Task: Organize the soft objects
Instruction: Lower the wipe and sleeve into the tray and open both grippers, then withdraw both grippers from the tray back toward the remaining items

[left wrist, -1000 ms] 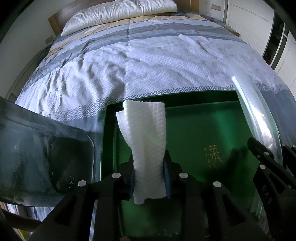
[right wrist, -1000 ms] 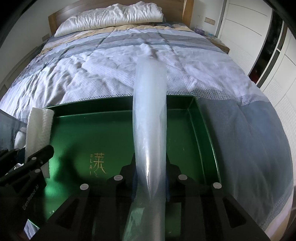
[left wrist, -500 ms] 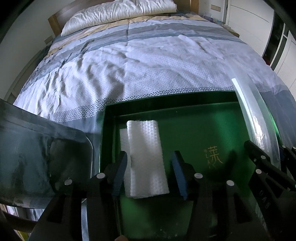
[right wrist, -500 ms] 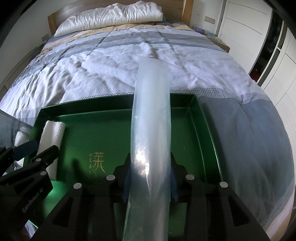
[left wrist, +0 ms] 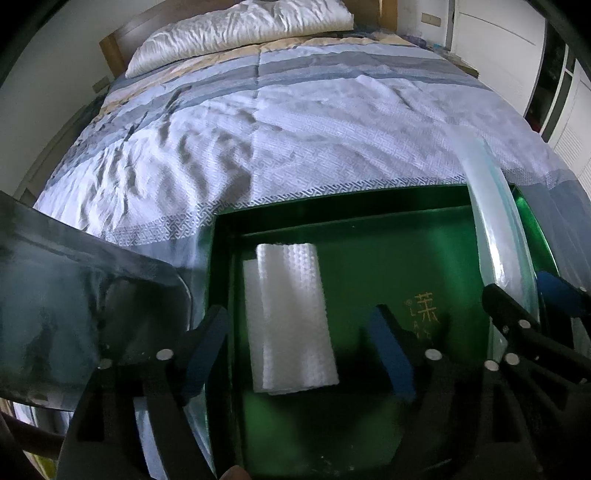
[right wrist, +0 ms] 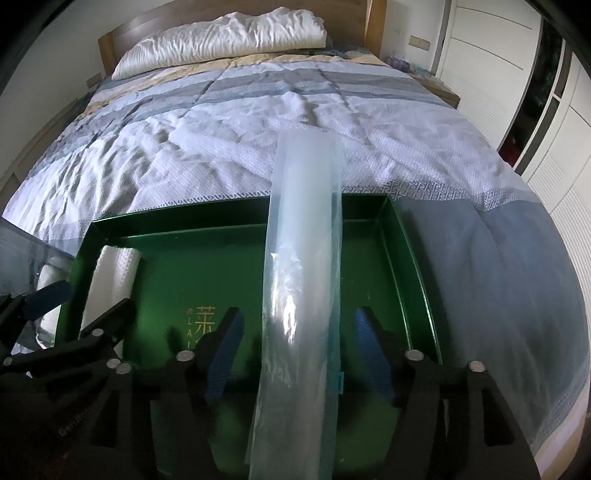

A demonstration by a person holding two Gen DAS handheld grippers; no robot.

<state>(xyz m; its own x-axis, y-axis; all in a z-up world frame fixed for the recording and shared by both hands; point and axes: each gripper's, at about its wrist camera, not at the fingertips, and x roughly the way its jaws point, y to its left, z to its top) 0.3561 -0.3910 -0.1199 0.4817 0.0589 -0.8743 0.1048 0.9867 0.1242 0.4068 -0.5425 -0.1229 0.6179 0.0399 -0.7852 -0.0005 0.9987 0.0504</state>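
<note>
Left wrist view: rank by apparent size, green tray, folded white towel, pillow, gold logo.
1. green tray
2. pillow and folded white towel: look about alike; the towel is far nearer the camera, so unranked
3. gold logo

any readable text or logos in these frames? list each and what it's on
"茶": gold character on the floor of the green tray, near its middle.
"LAI…": small gold letters beside the character; the rest is hidden or too small to read.
Pale embossed lettering on the left gripper body: too dark and blurred to read.
</note>
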